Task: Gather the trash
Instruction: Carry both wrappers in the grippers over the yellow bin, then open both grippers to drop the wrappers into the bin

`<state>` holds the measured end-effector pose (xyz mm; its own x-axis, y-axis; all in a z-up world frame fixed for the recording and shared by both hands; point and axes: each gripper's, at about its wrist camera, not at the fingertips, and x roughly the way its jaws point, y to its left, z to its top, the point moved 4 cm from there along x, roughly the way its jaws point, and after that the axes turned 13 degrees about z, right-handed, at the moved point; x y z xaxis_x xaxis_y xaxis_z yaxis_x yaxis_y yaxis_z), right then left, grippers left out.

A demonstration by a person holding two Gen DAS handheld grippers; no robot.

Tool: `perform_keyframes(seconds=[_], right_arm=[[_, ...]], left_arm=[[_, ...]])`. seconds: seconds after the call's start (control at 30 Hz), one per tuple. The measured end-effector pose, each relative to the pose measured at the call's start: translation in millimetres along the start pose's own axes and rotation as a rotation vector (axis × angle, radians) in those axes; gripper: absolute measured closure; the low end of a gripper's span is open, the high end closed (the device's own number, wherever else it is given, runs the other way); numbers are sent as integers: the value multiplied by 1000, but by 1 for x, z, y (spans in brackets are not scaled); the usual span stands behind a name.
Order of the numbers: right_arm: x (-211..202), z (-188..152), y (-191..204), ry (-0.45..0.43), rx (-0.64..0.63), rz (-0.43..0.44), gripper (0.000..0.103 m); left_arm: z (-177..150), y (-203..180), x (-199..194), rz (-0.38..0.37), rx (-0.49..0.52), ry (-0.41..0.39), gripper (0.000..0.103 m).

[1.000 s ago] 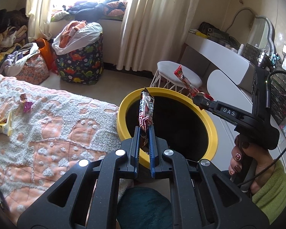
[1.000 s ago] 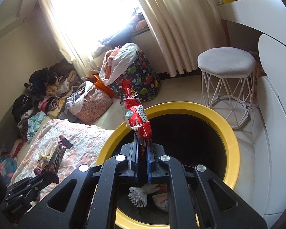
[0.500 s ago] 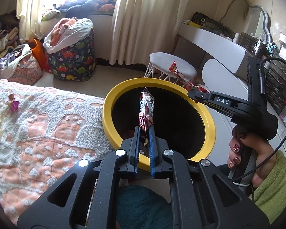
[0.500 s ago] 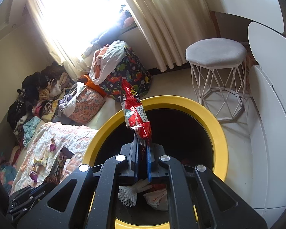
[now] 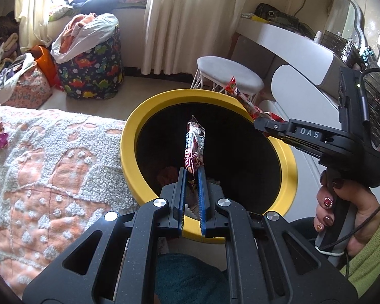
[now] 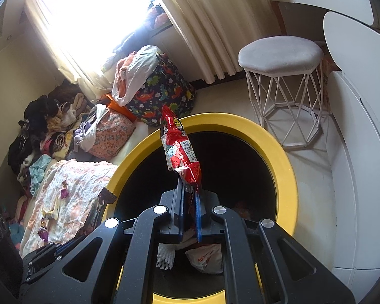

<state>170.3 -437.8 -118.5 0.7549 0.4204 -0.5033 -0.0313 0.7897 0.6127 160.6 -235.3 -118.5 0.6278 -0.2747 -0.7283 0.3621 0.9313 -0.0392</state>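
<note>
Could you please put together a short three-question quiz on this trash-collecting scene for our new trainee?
1. True or false: the left gripper is shut on a dark snack wrapper.
2. What colour is the wrapper in the right gripper?
3. Where is the white stool: A on the bedspread, B on the floor behind the yellow-rimmed bin, C inside the bin?

Key: 1 true; 2 red; 3 B.
</note>
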Motion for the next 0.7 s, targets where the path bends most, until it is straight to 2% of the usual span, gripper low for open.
perform_keyframes(seconds=[0.3, 0.37, 0.4, 0.43, 0.5, 0.57, 0.63, 0.7], right_arm=[[2, 0, -4, 3, 13, 0, 93], [2, 1, -5, 3, 19, 1, 79], [2, 1, -6, 2, 24, -2, 74], [2, 0, -6, -4, 28, -5, 67], [1, 1, -5, -9, 32, -5, 66], [0, 2, -5, -16, 33, -6, 61], [0, 2, -3, -23, 31, -3, 58], [-1, 2, 1, -29, 18, 0, 57]], left_arm=[[8, 2, 19, 14, -13, 17, 98], [11, 2, 20, 19, -15, 10, 96], [12, 3, 20, 21, -21, 6, 88], [12, 4, 19, 25, -29, 4, 73], [12, 7, 16, 30, -45, -9, 55], [11, 10, 11, 46, -51, -23, 46], [11, 14, 5, 63, -68, -37, 22], [11, 20, -3, 71, -90, -56, 11]])
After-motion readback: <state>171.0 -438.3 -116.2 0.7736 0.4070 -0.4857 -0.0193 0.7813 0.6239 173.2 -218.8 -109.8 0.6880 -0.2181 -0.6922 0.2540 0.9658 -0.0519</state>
